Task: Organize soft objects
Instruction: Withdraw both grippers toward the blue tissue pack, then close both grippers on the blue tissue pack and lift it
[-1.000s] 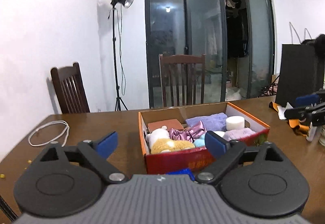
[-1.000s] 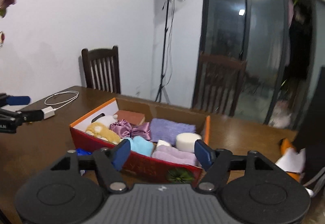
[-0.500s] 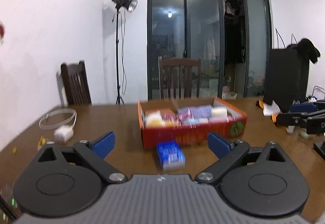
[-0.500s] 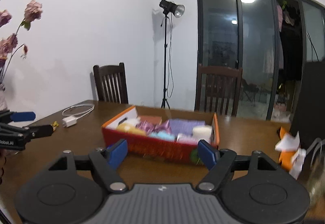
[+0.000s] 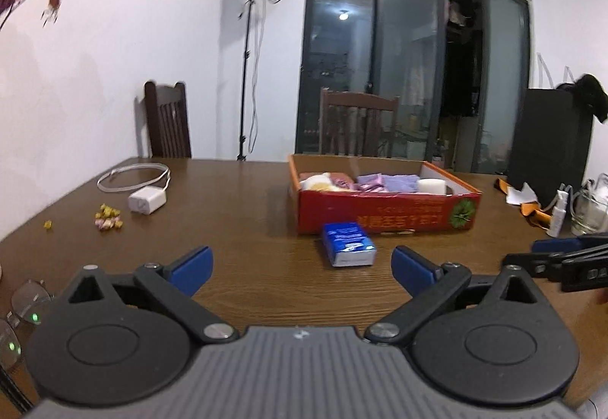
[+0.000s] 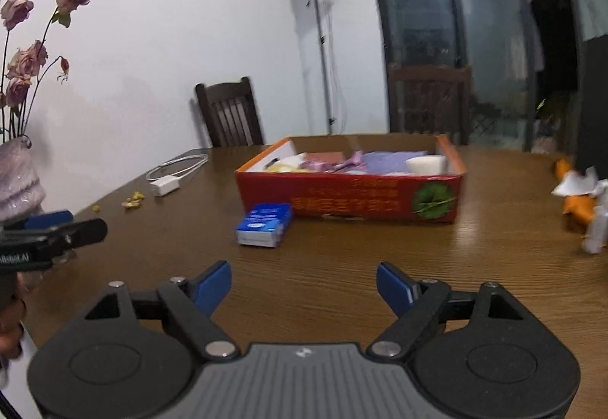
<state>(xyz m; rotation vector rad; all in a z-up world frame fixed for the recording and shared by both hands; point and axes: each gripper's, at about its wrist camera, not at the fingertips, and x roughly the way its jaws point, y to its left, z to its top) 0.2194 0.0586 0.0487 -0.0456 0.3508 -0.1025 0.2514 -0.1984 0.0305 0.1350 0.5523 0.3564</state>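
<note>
A red cardboard box (image 5: pixel 383 215) (image 6: pixel 349 200) stands on the brown table, filled with soft things: a purple cloth (image 5: pixel 399 182), a white round sponge (image 5: pixel 431 186), a pink scrunchie and a plush toy. A blue tissue pack (image 5: pixel 348 243) (image 6: pixel 265 224) lies on the table just in front of the box. My left gripper (image 5: pixel 302 267) is open and empty, held back from the pack. My right gripper (image 6: pixel 304 286) is open and empty, also back from the box. Each gripper shows at the edge of the other's view.
A white charger and coiled cable (image 5: pixel 146 199) and small yellow scraps (image 5: pixel 108 222) lie at the left. Glasses (image 5: pixel 26 305) lie at the left front edge. A glass and spray bottle (image 5: pixel 560 214) and orange paper stand at the right. A vase of roses (image 6: pixel 19 176) stands at the left.
Both grippers have pulled back and away from the box, which now looks smaller. The blue tissue pack has come into full view in front of the box. Both stay open.
</note>
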